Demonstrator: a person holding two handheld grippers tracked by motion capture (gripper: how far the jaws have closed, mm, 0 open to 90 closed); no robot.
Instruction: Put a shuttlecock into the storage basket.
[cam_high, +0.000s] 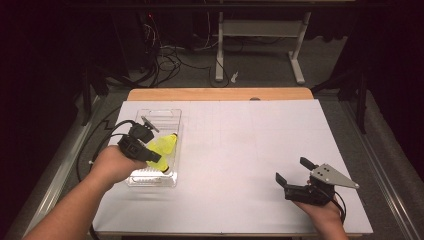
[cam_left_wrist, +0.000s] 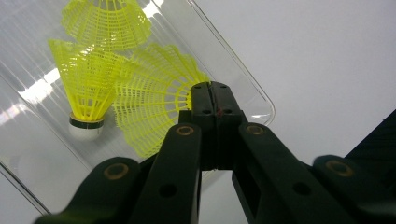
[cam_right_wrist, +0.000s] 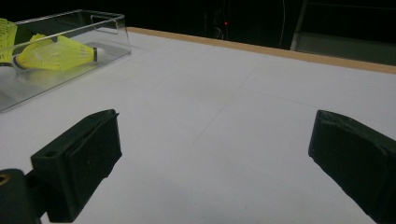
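Yellow shuttlecocks (cam_left_wrist: 140, 100) lie in clear tray (cam_high: 167, 116), frame left. Left claw (cam_left_wrist: 212, 88) clenched, pinching one shuttlecock's skirt. Right claw (cam_right_wrist: 210, 154) released over tabletop (cam_high: 240, 150).

Three yellow shuttlecocks (cam_left_wrist: 100, 79), possibly more hidden; one clear tray (cam_high: 159, 114); two grippers (cam_high: 296, 176).

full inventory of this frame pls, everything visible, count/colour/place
shuttlecocks: three, yellow, in the tray at the table's left; one skirt pinched at its rim
tray: one, clear plastic, left part of the table
table: one, white top with wood far edge
desk frame: one, white, on the floor beyond the table
cables: several, dark, on the floor behind
left gripper: black, fingers shut on a shuttlecock skirt over the tray
right gripper: black with grey plate, fingers open, near the table's right front
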